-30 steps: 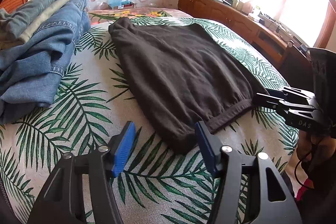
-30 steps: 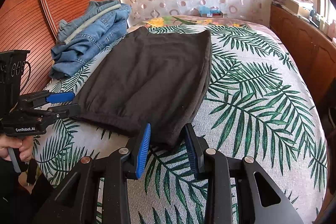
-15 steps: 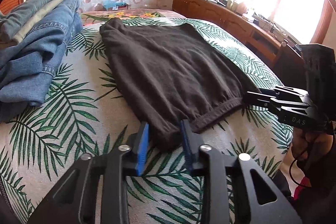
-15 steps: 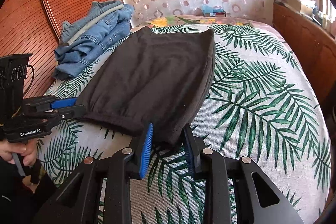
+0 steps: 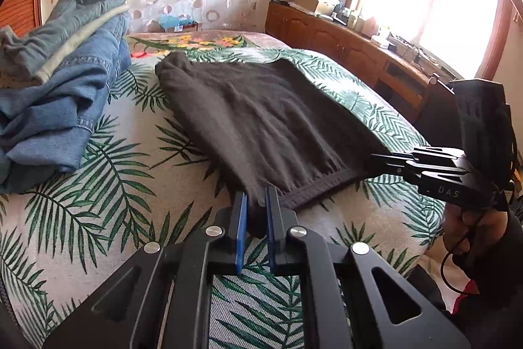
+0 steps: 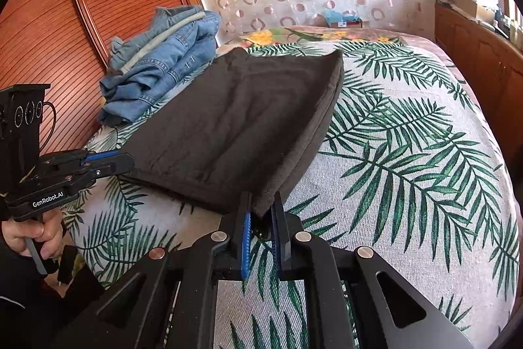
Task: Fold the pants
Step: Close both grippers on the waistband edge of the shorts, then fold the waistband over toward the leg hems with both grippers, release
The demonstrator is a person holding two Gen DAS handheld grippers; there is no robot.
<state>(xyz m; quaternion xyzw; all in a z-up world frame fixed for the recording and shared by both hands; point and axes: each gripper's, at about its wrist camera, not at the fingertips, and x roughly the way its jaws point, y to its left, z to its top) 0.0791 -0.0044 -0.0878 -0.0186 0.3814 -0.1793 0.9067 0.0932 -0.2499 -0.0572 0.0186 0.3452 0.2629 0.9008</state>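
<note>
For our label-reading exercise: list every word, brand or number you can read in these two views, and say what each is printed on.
"GenRobot.AI": white print on the body of the left gripper, seen from the right wrist view.
"DAS": faint letters on the body of the right gripper, seen from the left wrist view; possibly part of a longer word.
Box labels on the sideboard: too small to read.

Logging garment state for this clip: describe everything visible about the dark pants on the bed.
The pants are dark brown-black, of soft knit-looking fabric, already folded into a flat, roughly rectangular stack on the leaf-print bedspread. A gathered band runs along the near edge. The left gripper and right gripper are each shut on a near corner. Folded jeans lie apart, beside them.
</note>
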